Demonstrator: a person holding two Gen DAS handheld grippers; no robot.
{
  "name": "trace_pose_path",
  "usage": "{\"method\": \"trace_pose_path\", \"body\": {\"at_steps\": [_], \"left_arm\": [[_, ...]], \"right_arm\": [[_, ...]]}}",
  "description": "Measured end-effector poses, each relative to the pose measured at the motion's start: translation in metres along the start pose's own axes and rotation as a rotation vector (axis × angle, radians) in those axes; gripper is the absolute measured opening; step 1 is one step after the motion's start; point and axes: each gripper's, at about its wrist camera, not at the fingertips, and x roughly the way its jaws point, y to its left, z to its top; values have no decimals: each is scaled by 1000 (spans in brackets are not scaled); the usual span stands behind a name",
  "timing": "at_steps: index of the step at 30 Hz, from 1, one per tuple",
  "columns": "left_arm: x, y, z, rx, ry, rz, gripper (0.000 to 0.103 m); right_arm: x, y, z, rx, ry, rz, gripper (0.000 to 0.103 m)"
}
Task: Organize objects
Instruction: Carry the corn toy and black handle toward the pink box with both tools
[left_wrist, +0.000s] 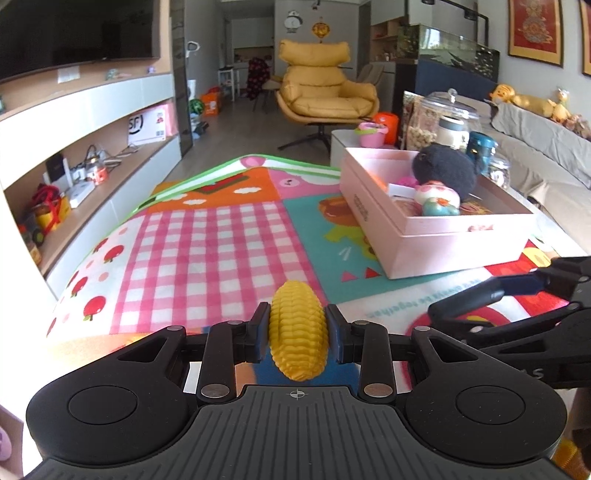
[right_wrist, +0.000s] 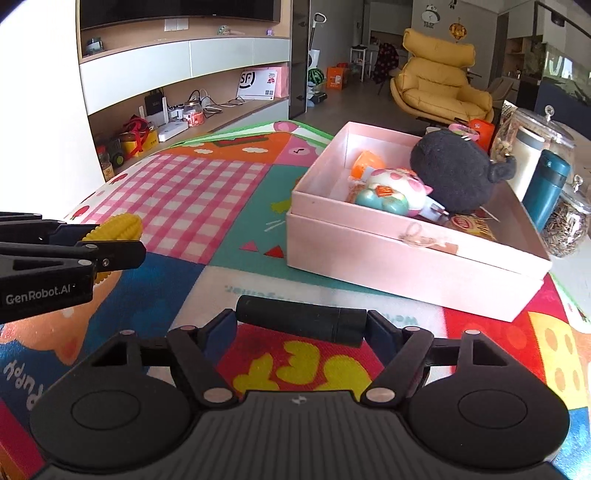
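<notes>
The left hand-held gripper pinches a yellow toy corn cob between its pads, the cob standing roughly upright above a colourful play mat. The right hand-held gripper has a black cylinder lying crosswise between its fingers, its ends touching both pads; the pictures do not show how firmly it is gripped. Ahead and to the right, an open pink box rests on the mat. Inside it lie a black plush toy, a pink-and-white squishy toy and other small toys. Beyond stand a yellow armchair and wall shelves.
</notes>
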Motion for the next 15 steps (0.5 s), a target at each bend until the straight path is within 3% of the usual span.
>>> {"method": "trace_pose_path", "body": {"at_steps": [8, 15], "left_arm": [[-14, -38, 6, 65, 22, -75, 35], [-18, -65, 35, 62, -3, -134, 35]], "right_arm": [[-59, -14, -20, -34, -118, -18, 76], [-76, -31, -33, -25, -201, -26, 76]]}}
